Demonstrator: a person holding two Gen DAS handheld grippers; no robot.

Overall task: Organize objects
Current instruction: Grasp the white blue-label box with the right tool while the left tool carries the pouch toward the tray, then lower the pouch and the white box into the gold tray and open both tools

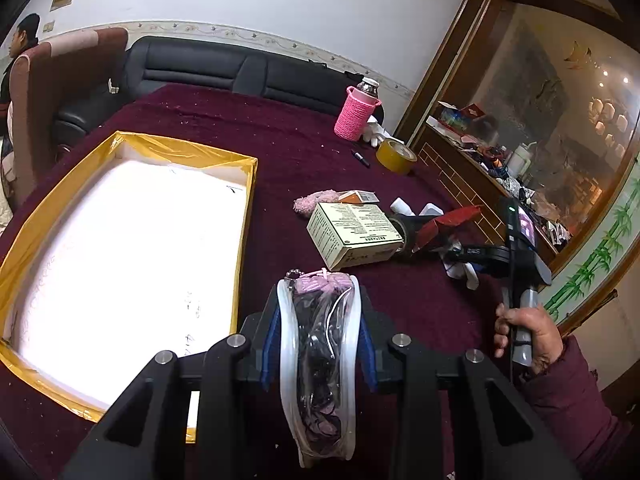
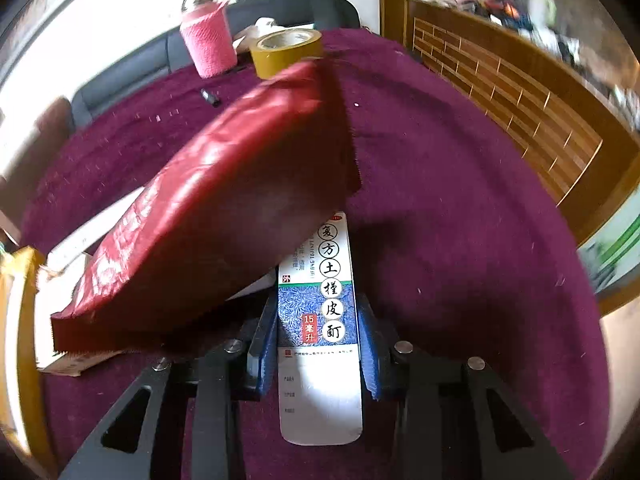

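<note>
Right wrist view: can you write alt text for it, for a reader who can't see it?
The right hand-held gripper is closed on a slim blue-and-white medicine box printed with Chinese characters, above a maroon tablecloth. A dark red foil packet leans across the left of the frame, hiding the box's far end. Behind stand a pink knit-sleeved bottle and a roll of yellow tape.

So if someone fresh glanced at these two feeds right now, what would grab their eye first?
Probably the big yellow-taped box, open and white inside, on the maroon tablecloth at the left. Next, the left gripper shut on a clear pouch of dark items in the foreground. In the right wrist view, the right gripper grips a blue-and-white medicine carton, with a glossy red packet tilted over it.
</note>
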